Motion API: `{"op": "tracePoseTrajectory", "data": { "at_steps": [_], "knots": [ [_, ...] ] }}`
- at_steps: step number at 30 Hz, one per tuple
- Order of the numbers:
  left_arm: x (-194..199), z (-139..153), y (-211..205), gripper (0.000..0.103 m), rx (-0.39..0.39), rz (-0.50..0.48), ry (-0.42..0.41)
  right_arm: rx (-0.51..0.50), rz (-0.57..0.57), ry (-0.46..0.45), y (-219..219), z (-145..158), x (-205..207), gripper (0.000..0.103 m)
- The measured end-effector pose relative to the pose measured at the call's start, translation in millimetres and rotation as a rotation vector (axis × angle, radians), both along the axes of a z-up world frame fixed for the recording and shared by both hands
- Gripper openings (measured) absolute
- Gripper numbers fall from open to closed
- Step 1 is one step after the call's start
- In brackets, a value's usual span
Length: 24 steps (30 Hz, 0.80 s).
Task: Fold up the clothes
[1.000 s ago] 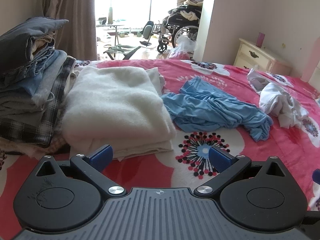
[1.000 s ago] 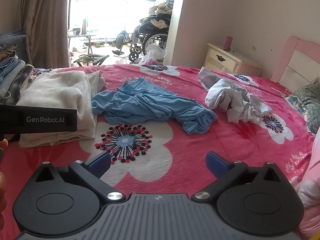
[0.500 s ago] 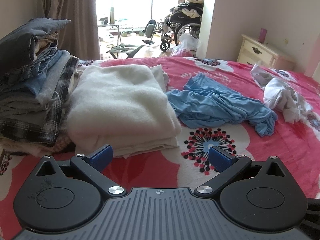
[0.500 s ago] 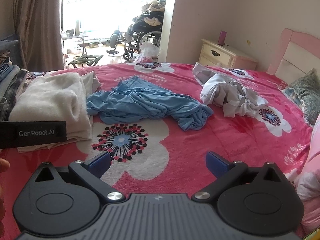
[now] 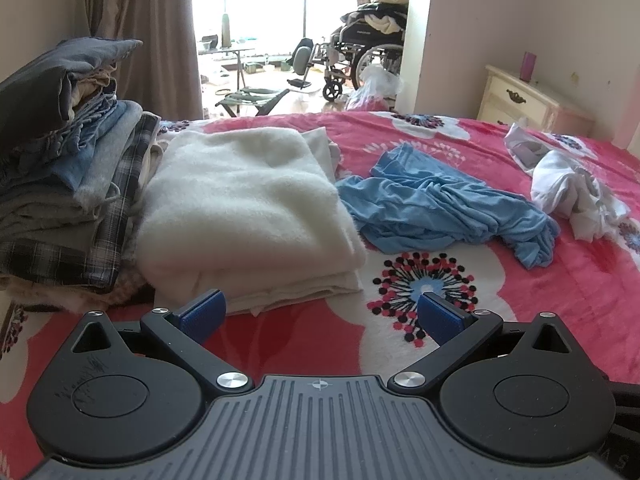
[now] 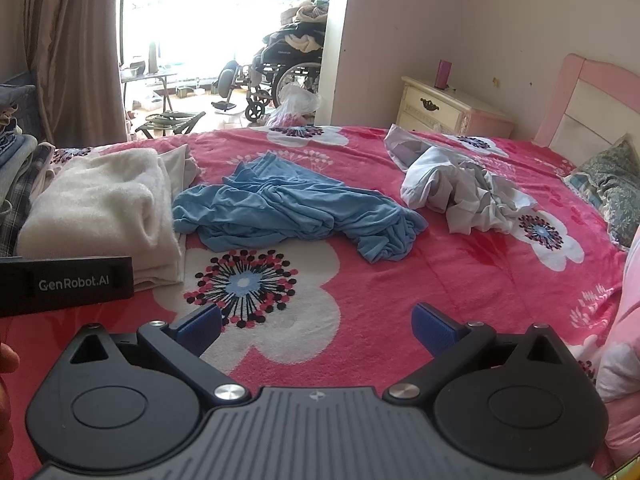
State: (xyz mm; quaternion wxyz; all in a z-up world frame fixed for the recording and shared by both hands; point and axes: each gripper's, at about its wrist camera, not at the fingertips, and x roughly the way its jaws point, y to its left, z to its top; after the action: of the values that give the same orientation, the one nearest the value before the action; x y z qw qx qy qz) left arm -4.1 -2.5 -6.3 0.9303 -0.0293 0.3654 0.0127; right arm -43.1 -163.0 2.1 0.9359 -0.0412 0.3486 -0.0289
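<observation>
Left hand-held gripper [image 5: 320,316]: level, low over the near edge of the bed [image 5: 520,304], pointing across it. Jaws spread wide, nothing between the blue pads [image 5: 202,314]. Its black body with the "GenRobot.AI" label shows at the left edge of the right wrist view, with a bit of the person's hand [image 6: 6,360] below it.

Right hand-held gripper [image 6: 316,326]: same pose, level and low over the bedspread, just to the right of the left one. Jaws wide apart, empty.

Layout, left to right:
- Stack of folded clothes [image 5: 60,184] at far left: denim, grey, plaid layers, the tallest thing on the bed.
- Folded cream blanket [image 5: 244,212] right against the stack, directly ahead of the left gripper's left pad.
- Blue garment [image 5: 444,208], crumpled and unfolded, mid-bed, near edge touching or just beside the blanket. Ahead of both grippers, apart from the pads.
- White garment [image 6: 460,188], crumpled heap, right of the blue one, close to it but not overlapping.
- Patterned pillow [image 6: 612,188] at far right by the pink headboard [image 6: 592,104].

Behind the bed: brown curtain [image 5: 136,32], wheelchair [image 6: 288,72] piled with clothes in the bright doorway, cream nightstand [image 6: 440,108] with a purple cup [image 6: 444,74] on top.

Bedspread between the pads and the blue garment is bare.
</observation>
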Motion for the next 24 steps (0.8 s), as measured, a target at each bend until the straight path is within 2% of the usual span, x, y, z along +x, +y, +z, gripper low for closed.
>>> {"op": "tracePoseTrajectory", "data": {
  "at_steps": [24],
  "knots": [
    [-0.1, 2.3, 1.6, 0.103, 0.027, 0.019, -0.003, -0.008, 0.008, -0.003, -1.4, 5.1, 1.5, 0.103]
  ]
}}
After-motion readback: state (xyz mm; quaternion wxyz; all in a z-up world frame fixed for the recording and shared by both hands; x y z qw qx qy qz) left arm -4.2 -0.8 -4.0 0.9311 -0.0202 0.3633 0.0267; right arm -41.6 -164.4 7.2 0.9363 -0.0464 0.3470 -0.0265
